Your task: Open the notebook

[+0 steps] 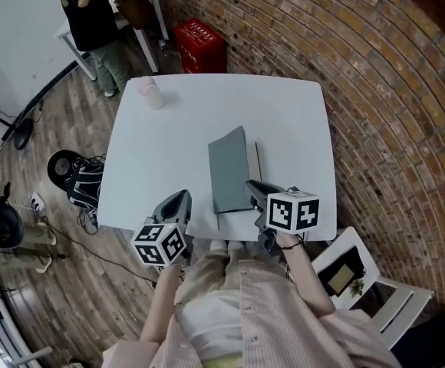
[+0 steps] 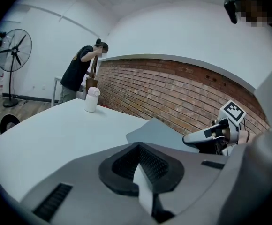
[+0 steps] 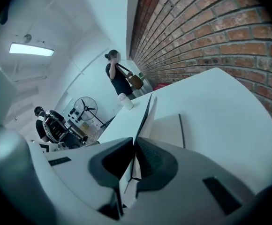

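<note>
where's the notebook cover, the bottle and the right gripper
notebook cover (image 1: 229, 167): head view, middle of the grey cover
bottle (image 1: 153, 95): head view, its body
right gripper (image 3: 133, 146): right gripper view, between the fingertips

No text is legible. The red crate (image 1: 200, 44) at twelve o'clock beyond the desk (image 1: 284, 113) carries white print, too small to read.

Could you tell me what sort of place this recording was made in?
Probably an indoor studio or workroom: a bare brick wall, a plain white table on wood flooring, and a standing fan.
</note>
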### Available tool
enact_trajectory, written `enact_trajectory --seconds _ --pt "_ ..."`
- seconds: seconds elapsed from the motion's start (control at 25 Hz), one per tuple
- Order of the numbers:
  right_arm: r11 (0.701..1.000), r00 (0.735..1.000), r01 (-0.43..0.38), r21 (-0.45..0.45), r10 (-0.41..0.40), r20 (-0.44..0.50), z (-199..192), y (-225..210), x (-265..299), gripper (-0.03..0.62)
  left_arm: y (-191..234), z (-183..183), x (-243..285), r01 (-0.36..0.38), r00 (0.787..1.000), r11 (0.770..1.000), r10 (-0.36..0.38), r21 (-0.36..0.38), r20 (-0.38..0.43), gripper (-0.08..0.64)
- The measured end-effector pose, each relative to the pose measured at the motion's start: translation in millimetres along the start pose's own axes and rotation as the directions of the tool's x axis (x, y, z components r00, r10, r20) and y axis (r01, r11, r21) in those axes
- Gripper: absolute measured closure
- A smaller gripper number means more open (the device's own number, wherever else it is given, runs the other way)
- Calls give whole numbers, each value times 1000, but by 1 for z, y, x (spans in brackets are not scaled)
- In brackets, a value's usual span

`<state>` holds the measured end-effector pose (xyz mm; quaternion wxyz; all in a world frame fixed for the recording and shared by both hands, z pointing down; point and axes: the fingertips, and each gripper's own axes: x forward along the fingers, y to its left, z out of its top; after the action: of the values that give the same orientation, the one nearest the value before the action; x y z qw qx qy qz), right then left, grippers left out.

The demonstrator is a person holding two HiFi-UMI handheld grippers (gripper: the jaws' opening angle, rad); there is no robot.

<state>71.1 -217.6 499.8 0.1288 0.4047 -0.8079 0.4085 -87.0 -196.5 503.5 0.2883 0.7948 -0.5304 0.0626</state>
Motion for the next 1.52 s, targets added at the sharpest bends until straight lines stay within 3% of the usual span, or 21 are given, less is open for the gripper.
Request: enact_trajectory --seconds 0.64,1.0,1.52 --pt "985 999 -42 -169 37 -36 5 51 11 563 9 19 -21 -59 995 998 58 12 83 568" --pt "954 992 111 -279 -121 -21 4 68 18 563 36 27 -25 24 999 999 -26 41 33 568" --pt "888 943 327 -322 -329 51 -2 104 41 563 82 28 -38 210 976 975 -206 67 -69 568"
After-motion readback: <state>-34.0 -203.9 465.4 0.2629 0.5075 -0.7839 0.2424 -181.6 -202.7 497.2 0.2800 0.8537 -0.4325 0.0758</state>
